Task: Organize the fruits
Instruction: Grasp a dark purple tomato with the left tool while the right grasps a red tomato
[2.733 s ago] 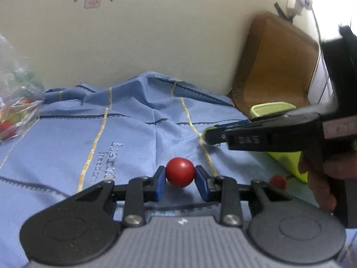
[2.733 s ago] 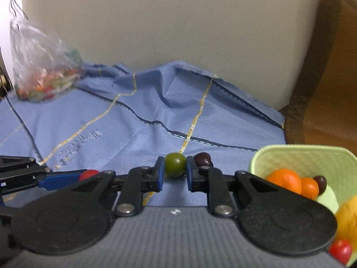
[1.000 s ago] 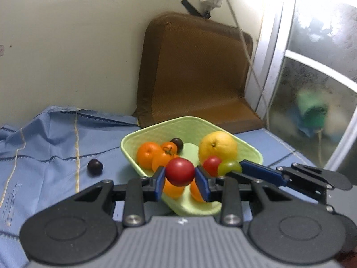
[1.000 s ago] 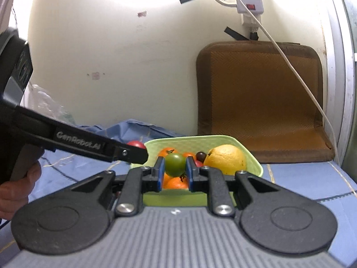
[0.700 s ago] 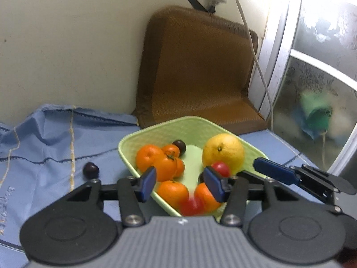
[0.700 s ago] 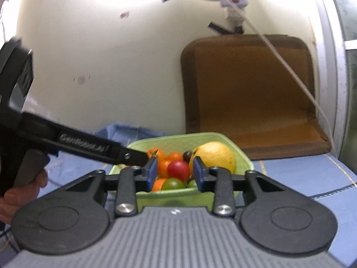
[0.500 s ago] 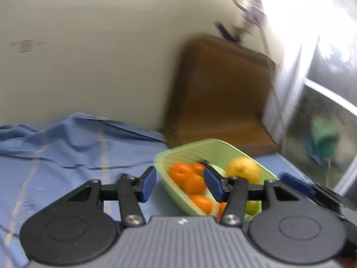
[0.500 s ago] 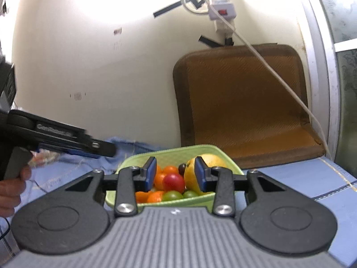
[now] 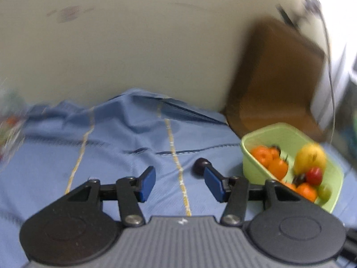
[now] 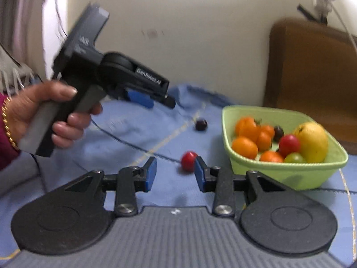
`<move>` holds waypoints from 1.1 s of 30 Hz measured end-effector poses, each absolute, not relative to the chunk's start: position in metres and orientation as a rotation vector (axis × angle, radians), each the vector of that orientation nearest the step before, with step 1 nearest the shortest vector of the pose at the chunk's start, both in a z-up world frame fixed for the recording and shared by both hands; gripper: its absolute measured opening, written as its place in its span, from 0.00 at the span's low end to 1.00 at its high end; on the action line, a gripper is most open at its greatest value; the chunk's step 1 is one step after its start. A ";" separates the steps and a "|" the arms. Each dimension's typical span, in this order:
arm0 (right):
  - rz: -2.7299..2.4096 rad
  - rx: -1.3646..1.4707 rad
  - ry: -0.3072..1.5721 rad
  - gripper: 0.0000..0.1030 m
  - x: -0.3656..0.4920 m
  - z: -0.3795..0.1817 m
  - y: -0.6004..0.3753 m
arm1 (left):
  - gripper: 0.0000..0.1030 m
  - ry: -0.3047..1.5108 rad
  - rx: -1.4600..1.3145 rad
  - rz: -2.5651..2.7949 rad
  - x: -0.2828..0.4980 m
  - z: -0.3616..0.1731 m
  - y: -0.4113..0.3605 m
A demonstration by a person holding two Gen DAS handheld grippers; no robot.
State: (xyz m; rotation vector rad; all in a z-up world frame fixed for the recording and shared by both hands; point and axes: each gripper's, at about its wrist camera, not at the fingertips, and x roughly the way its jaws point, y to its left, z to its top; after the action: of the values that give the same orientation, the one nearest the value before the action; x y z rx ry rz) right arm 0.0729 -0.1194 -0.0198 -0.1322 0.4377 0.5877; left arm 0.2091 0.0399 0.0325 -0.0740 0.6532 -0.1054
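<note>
Both tools empty: left tool (image 9: 179,184) jaws opening, right tool (image 10: 175,173) part-open. Next, you collect red tomato (image 10: 189,160) and dark fruit (image 10: 201,124) for the basket (image 10: 287,175).

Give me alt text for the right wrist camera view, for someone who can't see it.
An empty, open right hand-held gripper points over a blue cloth at a loose red cherry tomato and, farther off, a dark one. To the right, a green basket holds oranges, tomatoes and a yellow fruit; at left, a hand grips the left hand-held gripper.
</note>
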 end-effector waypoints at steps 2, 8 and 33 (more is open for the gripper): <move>0.568 -0.161 0.465 0.39 0.079 -0.024 -0.113 | 0.49 0.653 0.020 -0.149 0.222 0.028 0.026; 0.532 -0.183 0.504 0.36 0.096 -0.026 -0.099 | 0.47 0.638 0.153 -0.257 0.251 0.010 0.016; 0.559 -0.017 0.553 0.24 0.044 -0.026 -0.144 | 0.25 0.656 0.048 -0.318 0.109 0.007 0.014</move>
State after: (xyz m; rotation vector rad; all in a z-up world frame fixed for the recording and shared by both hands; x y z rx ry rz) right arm 0.0444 -0.1435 -0.0258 -0.0171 0.5533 0.5590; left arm 0.1092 0.0139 0.0067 0.0484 0.6556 -0.3181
